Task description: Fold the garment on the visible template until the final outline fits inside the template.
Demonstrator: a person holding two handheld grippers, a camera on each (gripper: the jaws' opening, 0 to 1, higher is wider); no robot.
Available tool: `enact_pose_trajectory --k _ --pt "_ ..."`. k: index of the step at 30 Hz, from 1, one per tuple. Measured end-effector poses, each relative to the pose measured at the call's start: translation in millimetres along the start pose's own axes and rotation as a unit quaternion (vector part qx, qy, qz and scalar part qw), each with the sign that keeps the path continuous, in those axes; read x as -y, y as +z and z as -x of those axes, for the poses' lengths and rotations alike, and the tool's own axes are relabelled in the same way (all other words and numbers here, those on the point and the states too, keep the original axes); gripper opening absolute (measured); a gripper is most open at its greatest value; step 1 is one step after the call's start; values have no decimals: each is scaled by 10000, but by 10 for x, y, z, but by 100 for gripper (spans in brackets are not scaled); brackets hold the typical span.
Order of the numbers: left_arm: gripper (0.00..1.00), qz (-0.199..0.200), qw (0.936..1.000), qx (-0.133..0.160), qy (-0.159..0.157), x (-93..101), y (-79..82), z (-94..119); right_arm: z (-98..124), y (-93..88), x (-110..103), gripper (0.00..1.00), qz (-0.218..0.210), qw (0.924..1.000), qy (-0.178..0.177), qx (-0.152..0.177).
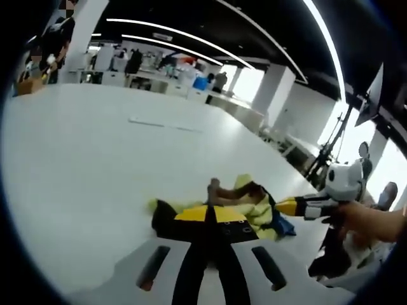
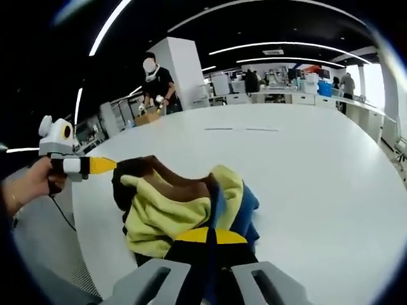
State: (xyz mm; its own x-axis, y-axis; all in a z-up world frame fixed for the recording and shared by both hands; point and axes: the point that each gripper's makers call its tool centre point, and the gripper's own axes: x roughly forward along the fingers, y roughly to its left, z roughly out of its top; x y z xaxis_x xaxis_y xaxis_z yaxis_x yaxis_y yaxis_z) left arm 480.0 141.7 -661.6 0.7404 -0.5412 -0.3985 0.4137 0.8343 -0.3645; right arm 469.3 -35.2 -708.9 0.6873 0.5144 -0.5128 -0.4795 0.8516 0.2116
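The garment (image 1: 251, 204) is a bunched heap of yellow, brown, blue and black cloth on the white table (image 1: 95, 165). In the left gripper view my left gripper (image 1: 210, 215) has its yellow-tipped jaws closed at the heap's near black edge. The right gripper (image 1: 287, 206), held by a hand (image 1: 372, 221), reaches the heap from the right. In the right gripper view the garment (image 2: 172, 206) lies just ahead of my right gripper (image 2: 208, 236), whose jaws pinch a blue and yellow fold. The left gripper (image 2: 103, 165) touches the dark cloth from the left. Thin line marks (image 2: 241, 129) lie further out on the table.
A person (image 2: 159, 82) stands at the table's far corner by a cardboard box (image 2: 147, 117). Office desks (image 1: 152, 76) line the background. A tripod (image 1: 327, 149) and a chair (image 1: 386, 194) stand beyond the table's right edge. Bare tabletop (image 2: 318, 178) spreads beyond the garment.
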Motion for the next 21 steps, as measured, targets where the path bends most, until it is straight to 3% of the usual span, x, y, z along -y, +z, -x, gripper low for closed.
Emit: enact_pose_trajectory --k 4,12,21 --pt "0 -12 10000 29 82 -51 92 26 65 200 16 0 199 9996 -87 200" --pt "0 -118 9991 378 119 -114 450 76 132 675 63 0 506 9968 -176 587" --pt "0 -175 9977 633 136 -263 821 3 77 1021 190 0 659 9940 -277 824"
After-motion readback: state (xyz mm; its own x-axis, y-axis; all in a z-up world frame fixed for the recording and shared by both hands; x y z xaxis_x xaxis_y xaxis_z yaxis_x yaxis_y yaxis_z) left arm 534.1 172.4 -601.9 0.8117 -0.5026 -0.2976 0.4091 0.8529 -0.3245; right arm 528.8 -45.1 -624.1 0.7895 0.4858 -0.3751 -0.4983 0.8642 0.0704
